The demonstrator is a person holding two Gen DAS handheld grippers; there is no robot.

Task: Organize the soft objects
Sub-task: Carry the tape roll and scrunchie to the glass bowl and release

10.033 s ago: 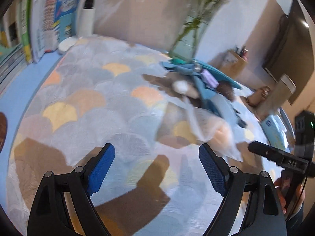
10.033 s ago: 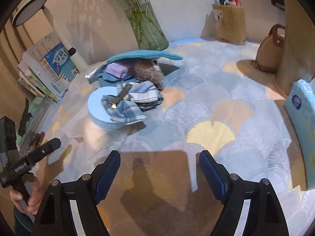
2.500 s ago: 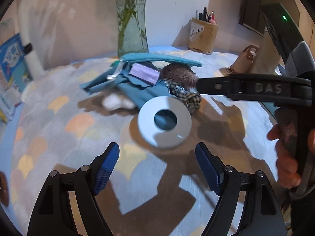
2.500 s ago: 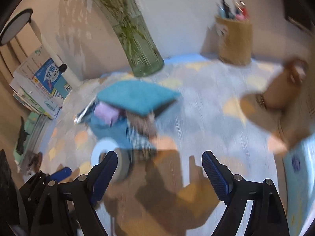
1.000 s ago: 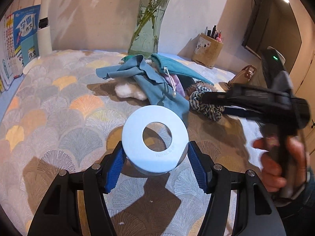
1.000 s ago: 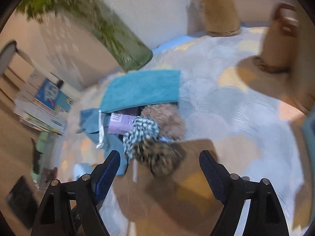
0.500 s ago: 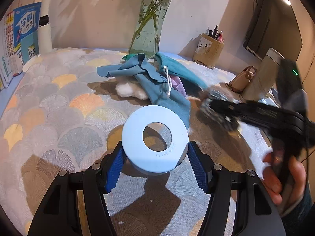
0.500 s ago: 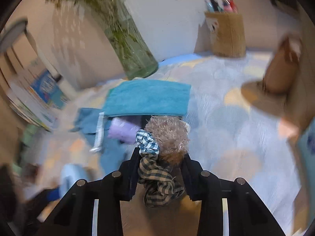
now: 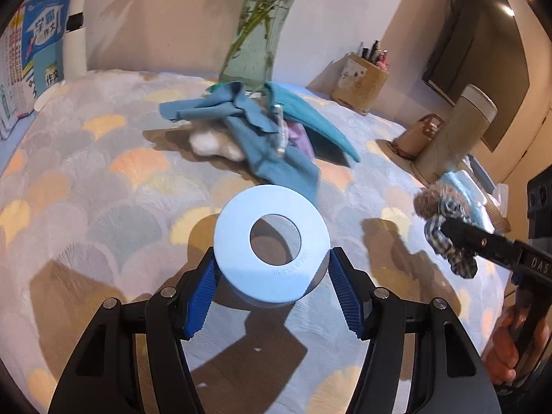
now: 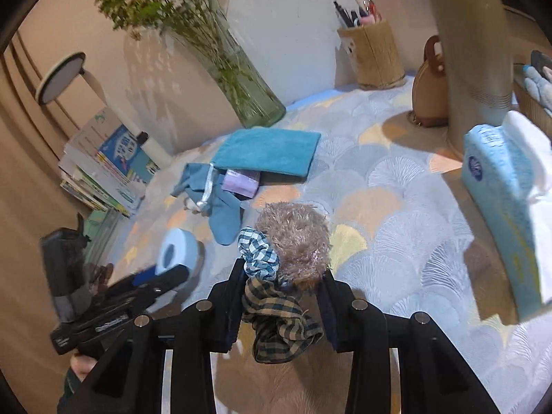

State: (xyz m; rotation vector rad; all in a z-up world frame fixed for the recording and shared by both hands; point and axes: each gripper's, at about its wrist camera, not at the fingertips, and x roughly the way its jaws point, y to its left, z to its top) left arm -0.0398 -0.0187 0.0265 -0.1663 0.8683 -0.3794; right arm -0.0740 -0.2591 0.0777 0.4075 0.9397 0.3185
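Right wrist view: my right tool (image 10: 277,296) is clamped on a bundle of scrunchies (image 10: 276,276), lifted off the tabletop (image 10: 396,207). My left tool (image 9: 270,286) pinches the blue ring (image 9: 270,241), ahead to my left. One scrunchie dangles loose and could slip out in transit.

At two o'clock, the tissue pack (image 10: 500,207) runs off the frame; the lilac packet (image 10: 240,180) hides partly beneath the teal pouch (image 10: 267,150).
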